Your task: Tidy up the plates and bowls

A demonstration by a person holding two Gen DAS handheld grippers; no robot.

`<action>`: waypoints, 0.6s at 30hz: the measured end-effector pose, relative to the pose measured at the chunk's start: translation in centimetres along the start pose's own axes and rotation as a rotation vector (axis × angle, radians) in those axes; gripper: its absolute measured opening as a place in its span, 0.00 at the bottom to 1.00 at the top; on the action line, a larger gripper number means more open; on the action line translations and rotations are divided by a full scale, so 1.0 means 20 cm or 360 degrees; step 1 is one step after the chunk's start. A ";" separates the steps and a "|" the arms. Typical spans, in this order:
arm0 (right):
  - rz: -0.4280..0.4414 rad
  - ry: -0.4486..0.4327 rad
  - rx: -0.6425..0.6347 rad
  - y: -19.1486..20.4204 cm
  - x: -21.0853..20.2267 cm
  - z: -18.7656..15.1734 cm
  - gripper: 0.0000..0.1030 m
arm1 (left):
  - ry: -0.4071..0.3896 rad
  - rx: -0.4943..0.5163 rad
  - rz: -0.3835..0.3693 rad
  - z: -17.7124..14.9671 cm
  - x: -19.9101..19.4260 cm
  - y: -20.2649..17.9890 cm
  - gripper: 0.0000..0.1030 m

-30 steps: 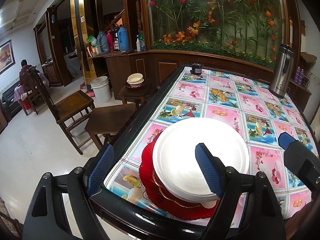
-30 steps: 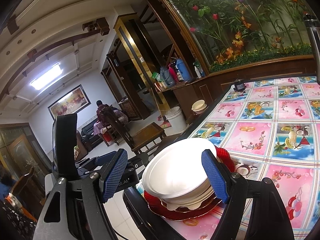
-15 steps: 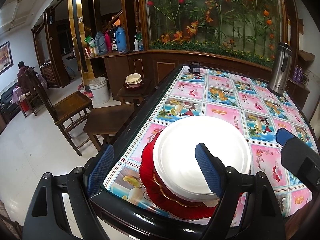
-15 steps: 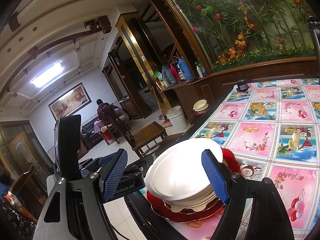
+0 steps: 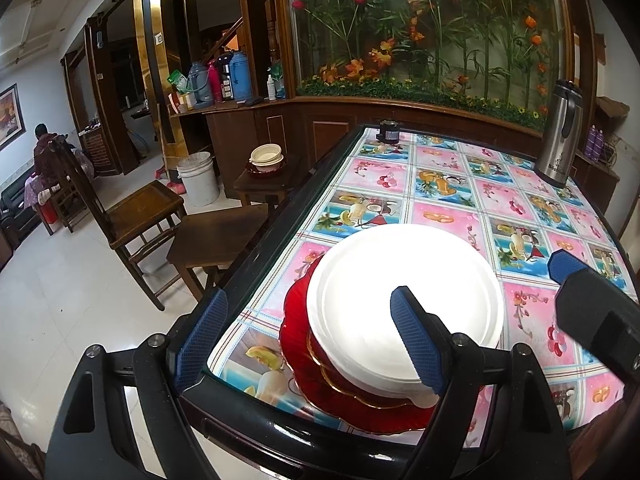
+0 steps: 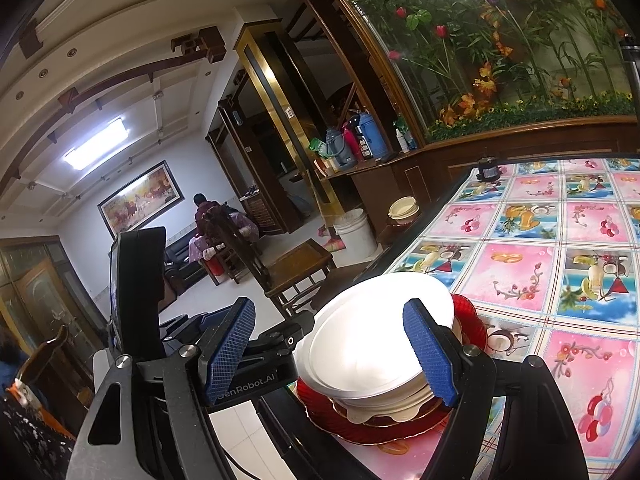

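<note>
- Right now I am looking at a stack of dishes sitting at the near left corner of the table (image 5: pixel 448 184), just inside its dark rim.
- In the stack, a white plate (image 5: pixel 404 284) is lying on top, white bowls (image 6: pixel 380 396) are showing under it in the right wrist view, and a red plate (image 5: pixel 316 380) is sitting at the bottom on the patterned cloth.
- I am holding the left gripper (image 5: pixel 308 340) spread wide, gripping nothing; one blue pad is hanging outside the table rim beside the stack, the other is overlapping the white plate, and I cannot tell whether it is touching.
- I am holding the right gripper (image 6: pixel 328 354) wide open too, empty, with the stack between its pads; contact I cannot tell.
- A steel thermos (image 5: pixel 560 136) is standing at the far right of the table, well apart from the stack.
- More bowls (image 5: pixel 267 158) are sitting on a side stool beyond the table's left edge.
</note>
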State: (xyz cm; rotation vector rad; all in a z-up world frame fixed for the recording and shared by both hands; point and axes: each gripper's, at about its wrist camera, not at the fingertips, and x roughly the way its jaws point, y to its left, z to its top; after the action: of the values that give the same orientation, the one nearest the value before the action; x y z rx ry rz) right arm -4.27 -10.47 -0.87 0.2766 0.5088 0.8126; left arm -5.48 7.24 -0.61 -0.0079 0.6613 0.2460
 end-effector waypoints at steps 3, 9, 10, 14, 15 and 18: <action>-0.0002 -0.0005 0.0008 0.00 0.00 0.00 0.77 | 0.0006 0.0000 0.0014 -0.01 0.00 0.01 0.82; -0.0004 0.0000 0.0005 0.00 -0.01 -0.01 0.77 | 0.0017 0.0009 0.0032 -0.04 -0.02 0.03 0.82; -0.0005 0.0000 0.0002 0.00 -0.01 -0.01 0.77 | 0.0019 0.0010 0.0032 -0.05 -0.02 0.03 0.82; -0.0003 -0.0010 -0.0008 0.01 -0.03 -0.02 0.77 | 0.0031 0.0012 0.0018 -0.06 -0.04 0.03 0.82; -0.0002 -0.0012 -0.0009 0.00 -0.04 -0.01 0.77 | 0.0035 0.0018 0.0017 -0.07 -0.04 0.03 0.82; 0.0000 -0.0021 -0.0009 0.01 -0.05 -0.02 0.77 | 0.0042 0.0038 0.0019 -0.09 -0.05 0.02 0.82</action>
State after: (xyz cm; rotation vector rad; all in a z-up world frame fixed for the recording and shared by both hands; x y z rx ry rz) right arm -5.18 -11.07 -0.76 0.2762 0.4942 0.8119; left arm -7.39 7.16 -1.31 0.0159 0.6908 0.2497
